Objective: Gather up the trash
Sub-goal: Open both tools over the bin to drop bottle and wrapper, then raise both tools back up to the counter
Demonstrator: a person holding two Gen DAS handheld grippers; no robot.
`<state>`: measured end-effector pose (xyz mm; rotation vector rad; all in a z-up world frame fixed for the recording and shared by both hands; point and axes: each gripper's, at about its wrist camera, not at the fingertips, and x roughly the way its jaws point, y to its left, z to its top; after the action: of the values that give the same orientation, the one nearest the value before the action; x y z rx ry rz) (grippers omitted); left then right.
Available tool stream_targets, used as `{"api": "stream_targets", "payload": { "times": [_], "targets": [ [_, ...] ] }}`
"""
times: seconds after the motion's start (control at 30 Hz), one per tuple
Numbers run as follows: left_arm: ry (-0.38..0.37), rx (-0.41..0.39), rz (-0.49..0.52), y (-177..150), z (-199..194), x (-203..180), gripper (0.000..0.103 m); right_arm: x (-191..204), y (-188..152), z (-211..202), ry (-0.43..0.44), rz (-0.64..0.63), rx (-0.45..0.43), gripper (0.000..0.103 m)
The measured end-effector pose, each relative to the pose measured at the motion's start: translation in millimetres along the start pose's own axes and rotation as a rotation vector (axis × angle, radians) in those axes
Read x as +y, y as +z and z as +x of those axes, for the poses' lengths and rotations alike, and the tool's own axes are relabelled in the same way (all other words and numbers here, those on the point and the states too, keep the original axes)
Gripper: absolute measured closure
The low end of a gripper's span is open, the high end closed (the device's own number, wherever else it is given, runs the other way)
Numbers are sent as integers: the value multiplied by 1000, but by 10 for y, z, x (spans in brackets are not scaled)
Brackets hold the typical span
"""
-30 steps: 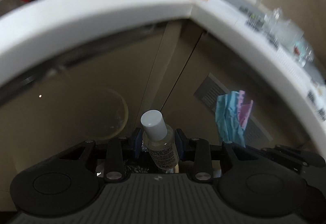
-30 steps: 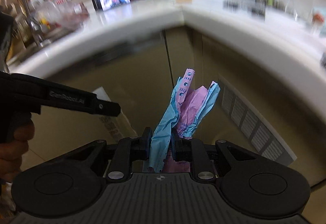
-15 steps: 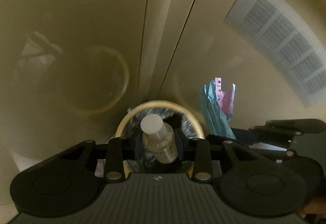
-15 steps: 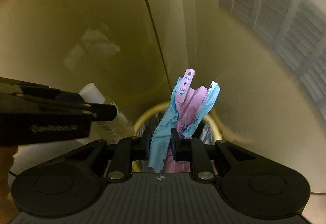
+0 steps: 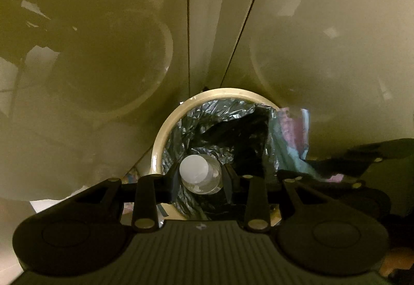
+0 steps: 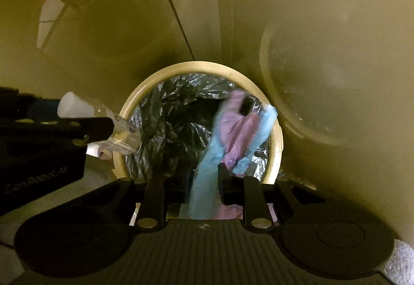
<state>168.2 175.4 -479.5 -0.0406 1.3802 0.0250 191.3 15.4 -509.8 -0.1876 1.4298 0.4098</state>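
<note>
Glossy cabinet doors (image 5: 103,26) back the lined bin (image 5: 157,140), over which the left claw (image 5: 200,177) grips a small bottle (image 5: 200,173) and the right claw (image 6: 203,181) pinches crumpled wrappers (image 6: 233,134); release squarely above its opening.

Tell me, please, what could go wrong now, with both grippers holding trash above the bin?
1. The small clear bottle in the left gripper hangs near the bin's rim, so it might bounce off if released.
2. The blue and pink wrapper in the right gripper is light and crumpled; it could cling to a finger or drape over the rim.
</note>
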Motion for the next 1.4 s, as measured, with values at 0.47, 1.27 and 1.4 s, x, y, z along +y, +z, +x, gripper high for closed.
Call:
{"api": "stream_targets", "payload": {
  "times": [0.47,1.27,1.4],
  "targets": [
    [-61,-131,-1,70,-314,99,0,-170,-35,-300,-62,45,-10,20],
    [116,-412,-27,-648,-3174,-213,0,21,-951,-3121,-13,95,-509,9],
    [99,-429,-51,-842,-3525,-258,0,69,-1246,-3435,-18,92,-599,7]
  ]
}}
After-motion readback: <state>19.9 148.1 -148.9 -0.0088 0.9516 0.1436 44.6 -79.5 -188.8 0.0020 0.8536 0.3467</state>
